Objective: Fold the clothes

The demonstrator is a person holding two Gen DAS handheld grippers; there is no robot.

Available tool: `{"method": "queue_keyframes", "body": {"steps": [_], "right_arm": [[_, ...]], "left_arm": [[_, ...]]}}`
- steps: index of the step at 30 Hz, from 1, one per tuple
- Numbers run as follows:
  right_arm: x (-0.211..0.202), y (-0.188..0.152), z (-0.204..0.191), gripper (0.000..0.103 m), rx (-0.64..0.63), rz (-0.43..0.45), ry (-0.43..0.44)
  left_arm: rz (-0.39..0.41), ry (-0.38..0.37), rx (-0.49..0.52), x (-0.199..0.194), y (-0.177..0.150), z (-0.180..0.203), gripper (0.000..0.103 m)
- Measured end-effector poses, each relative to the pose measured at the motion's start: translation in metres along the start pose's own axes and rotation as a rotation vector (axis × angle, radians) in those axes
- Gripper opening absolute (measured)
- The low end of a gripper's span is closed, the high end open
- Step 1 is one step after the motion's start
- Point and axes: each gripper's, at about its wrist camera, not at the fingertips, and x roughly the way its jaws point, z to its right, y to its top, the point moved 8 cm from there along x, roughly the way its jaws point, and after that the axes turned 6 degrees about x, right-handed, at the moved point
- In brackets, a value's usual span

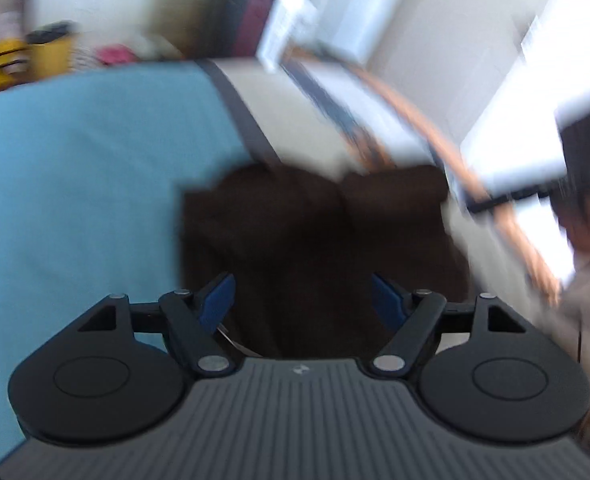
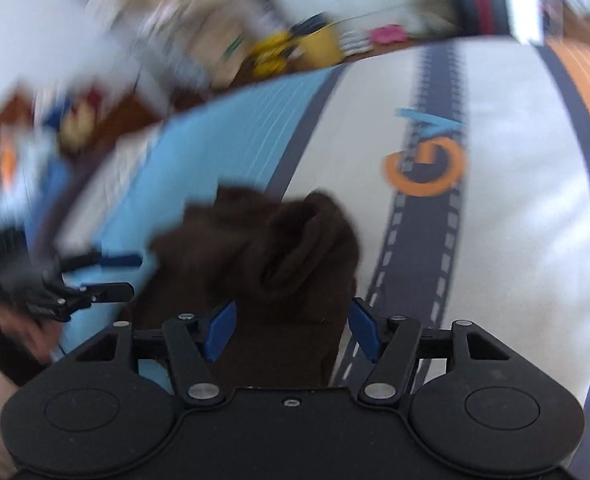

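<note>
Two tools stand with fingers spread wide, gripping nothing: our left tool [image 1: 301,300] and right tool [image 2: 291,330]. Between them the brown garment [image 2: 279,256] lies bunched on the printed cover [image 2: 515,160], beside its blue panel [image 1: 75,180]. For a clean fold, we recommend pinching one fabric layer at opposite edges, then lifting evenly.

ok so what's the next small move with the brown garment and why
Probably bring both claws down onto the brown garment and close on its near edge. The left claw and right claw both look open and hold nothing, and the garment lies bunched, not flat, on the printed cover. Both views are blurred, so slow down first.
</note>
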Motion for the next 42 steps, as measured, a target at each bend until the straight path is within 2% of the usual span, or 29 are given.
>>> {"method": "queue_keyframes", "body": {"steps": [3,5,7,10,14,15,16,18,19,22,23,24,25,26,27,28,30,32,34,39,42], "right_arm": [[0.026,-0.002,-0.014,0.067,-0.158,-0.006,-0.089],[0.039,0.001,-0.019,0.067,-0.241,0.021,-0.141],[0.043,0.009,-0.017,0.067,-0.272,0.063,-0.17],[0.042,0.023,-0.007,0.069,-0.198,0.122,-0.148],[0.043,0.039,0.023,0.067,0.037,0.188,-0.055],[0.046,0.041,0.031,0.062,0.097,0.201,-0.01],[0.049,0.043,0.036,0.044,0.155,0.205,0.041],[0.055,0.045,0.038,0.033,0.21,0.212,0.089],[0.056,0.046,0.038,0.021,0.231,0.219,0.11],[0.038,0.054,0.026,0.015,0.147,0.314,0.086],[0.033,0.057,0.022,0.015,0.116,0.342,0.073],[0.034,0.058,0.021,0.015,0.078,0.346,0.024],[0.041,0.056,0.022,0.015,0.043,0.332,-0.052],[0.047,0.055,0.024,0.02,0.013,0.316,-0.123],[0.053,0.052,0.028,0.022,0.021,0.293,-0.155],[0.056,0.051,0.032,0.023,0.047,0.273,-0.16],[0.056,0.051,0.039,0.033,0.103,0.256,-0.166],[0.047,0.053,0.044,0.045,0.164,0.275,-0.168],[0.036,0.056,0.047,0.049,0.215,0.302,-0.163],[0.013,0.044,0.036,0.052,0.241,0.329,-0.123],[0.005,0.033,0.012,0.054,0.182,0.325,-0.105]], "left_arm": [[-0.092,-0.046,0.135,0.022,-0.011,0.02,0.074],[-0.036,-0.028,0.108,0.025,0.0,0.016,0.074],[0.046,-0.038,0.022,0.024,0.014,0.005,0.074],[0.135,-0.014,-0.096,0.027,0.023,-0.017,0.074],[0.185,0.067,-0.182,0.04,0.02,-0.038,0.074],[0.191,0.086,-0.194,0.043,0.019,-0.042,0.074],[0.189,0.093,-0.192,0.044,0.02,-0.042,0.074],[0.185,0.105,-0.186,0.045,0.022,-0.043,0.074],[0.183,0.112,-0.183,0.046,0.023,-0.043,0.074],[0.185,0.114,-0.188,0.037,0.027,-0.048,0.074],[0.187,0.113,-0.19,0.033,0.029,-0.05,0.074],[0.188,0.111,-0.193,0.029,0.03,-0.052,0.074],[0.19,0.11,-0.196,0.025,0.032,-0.054,0.074],[0.182,0.109,-0.203,0.022,0.031,-0.057,0.074],[0.15,0.107,-0.225,0.022,0.024,-0.061,0.074],[0.119,0.101,-0.26,0.022,0.017,-0.064,0.074],[0.066,0.073,-0.343,0.024,0.003,-0.07,0.074],[0.023,0.033,-0.394,0.023,-0.007,-0.066,0.074],[-0.018,0.0,-0.437,0.02,-0.017,-0.062,0.074],[-0.069,0.071,-0.374,-0.001,-0.026,-0.045,0.074],[-0.074,0.049,-0.294,-0.019,-0.035,-0.029,0.077]]}}
